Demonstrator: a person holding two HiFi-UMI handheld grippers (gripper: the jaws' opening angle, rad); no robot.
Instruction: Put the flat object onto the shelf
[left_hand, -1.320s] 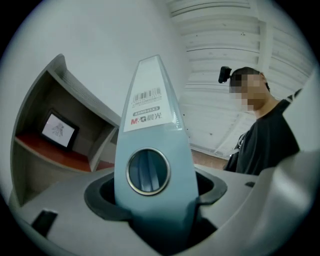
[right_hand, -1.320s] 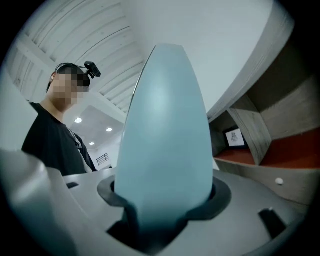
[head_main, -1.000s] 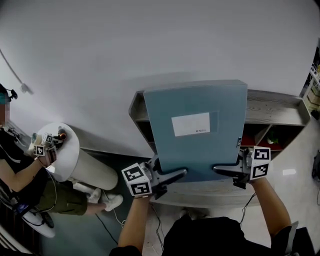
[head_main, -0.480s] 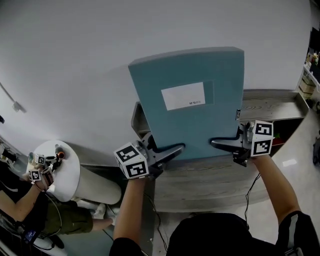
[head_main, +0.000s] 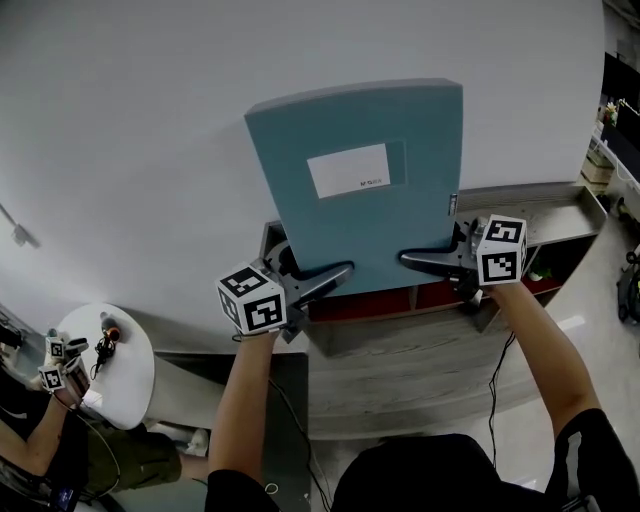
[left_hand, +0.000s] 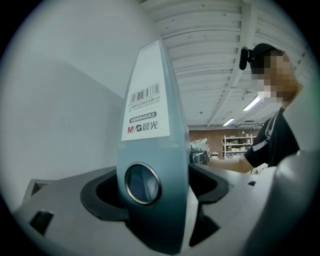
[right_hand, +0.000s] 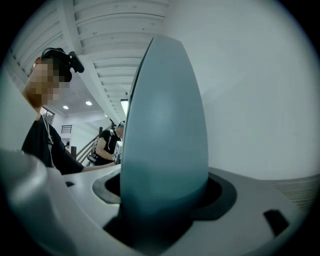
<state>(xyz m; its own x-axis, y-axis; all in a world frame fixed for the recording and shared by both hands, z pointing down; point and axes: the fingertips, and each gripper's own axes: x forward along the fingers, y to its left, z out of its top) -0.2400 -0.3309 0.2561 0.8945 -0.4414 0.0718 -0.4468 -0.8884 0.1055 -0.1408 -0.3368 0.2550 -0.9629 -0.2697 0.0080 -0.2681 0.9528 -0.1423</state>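
File box, teal, stands upright in the upper centre of the head view. Its cover faces the camera with a white label on it, and the white wall is behind it. Its lower edge overlaps the top of the wooden shelf unit in the picture; contact there cannot be confirmed.

The left gripper grips the lower left corner. In the left gripper view the spine fills the gap between the jaws, showing a barcode label and a metal-ringed finger hole. The right gripper grips the lower right corner, and the box's rounded edge sits between its jaws.

Both pairs of jaws stand wide, have just been opening further, and bear on the box's two faces.

A round white table lies at the lower left.
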